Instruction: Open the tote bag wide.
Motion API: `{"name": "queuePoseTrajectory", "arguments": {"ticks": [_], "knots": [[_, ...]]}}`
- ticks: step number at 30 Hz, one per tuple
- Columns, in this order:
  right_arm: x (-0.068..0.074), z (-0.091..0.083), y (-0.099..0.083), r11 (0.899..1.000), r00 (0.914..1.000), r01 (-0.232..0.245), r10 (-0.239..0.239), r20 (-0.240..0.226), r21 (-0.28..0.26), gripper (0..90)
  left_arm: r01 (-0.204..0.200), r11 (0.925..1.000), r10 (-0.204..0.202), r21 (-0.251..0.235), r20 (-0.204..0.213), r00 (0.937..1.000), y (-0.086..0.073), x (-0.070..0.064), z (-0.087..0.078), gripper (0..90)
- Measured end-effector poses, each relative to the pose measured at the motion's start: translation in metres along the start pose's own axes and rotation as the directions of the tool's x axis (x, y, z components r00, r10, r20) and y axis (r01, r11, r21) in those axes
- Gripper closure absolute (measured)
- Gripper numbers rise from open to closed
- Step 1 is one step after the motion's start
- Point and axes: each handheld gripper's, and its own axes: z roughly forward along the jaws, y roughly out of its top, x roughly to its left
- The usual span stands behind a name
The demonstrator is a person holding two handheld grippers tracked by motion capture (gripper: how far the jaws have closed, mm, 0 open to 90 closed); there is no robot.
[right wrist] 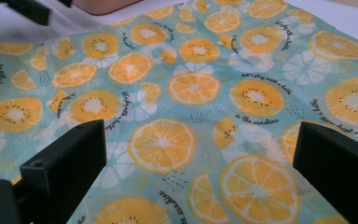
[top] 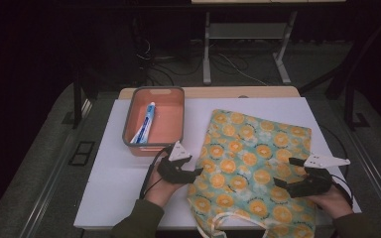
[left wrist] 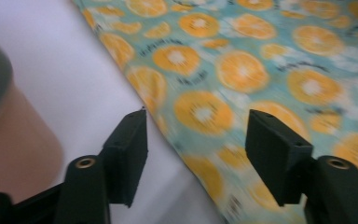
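Blur smears the left gripper view, yet I see my left hand-held gripper spread over the orange-print bag's left edge. Right hand-held gripper gapes above it. Bag lies centre-right on the bench, long axis running toward me, bottom cut off.

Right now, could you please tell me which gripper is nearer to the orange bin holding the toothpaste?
Left. The left gripper sits just below the orange bin's near rim, at the fruit-print bag's left edge. The right gripper is over the bag's far right side, well away from the bin.
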Motion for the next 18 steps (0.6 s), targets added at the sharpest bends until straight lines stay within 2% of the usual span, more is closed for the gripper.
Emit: {"name": "queuePoseTrajectory", "arguments": {"ticks": [3,6,9,10,12,15,18], "knots": [[0.000,0.000,0.000,1.000,1.0000,0.000,0.000,0.002,0.001,2.4,0.011,0.9996,-0.011,0.028,0.020,0.9997,-0.013,-0.010,-0.005,31.1],[0.000,0.000,0.000,1.000,1.0000,0.003,-0.003,0.004,0.002,2.4,0.022,0.9984,-0.025,0.051,0.050,0.9984,-0.022,-0.019,-0.005,30.9],[0.000,0.000,0.000,1.000,1.0000,0.003,-0.003,0.005,0.004,2.4,0.011,0.9953,-0.017,0.096,0.068,0.9975,-0.026,-0.024,0.002,29.6],[0.000,0.000,0.000,1.000,1.0000,0.003,-0.003,0.006,0.004,2.4,-0.004,0.9934,-0.003,0.114,0.065,0.9979,-0.027,-0.025,0.006,29.6],[0.000,0.000,0.000,1.000,1.0000,0.003,-0.003,0.008,0.005,2.4,-0.022,0.9932,0.015,0.114,0.058,0.9982,-0.026,-0.026,0.007,29.7],[0.000,0.000,0.000,1.000,1.0000,0.000,0.000,0.009,0.005,2.4,-0.055,0.9916,0.051,0.117,0.040,0.9979,-0.027,-0.028,0.006,38.5],[0.000,0.000,0.000,1.000,1.0000,0.001,-0.001,0.008,0.008,2.4,-0.079,0.9905,0.071,0.113,0.074,0.9947,-0.026,-0.031,0.006,57.7]]}}
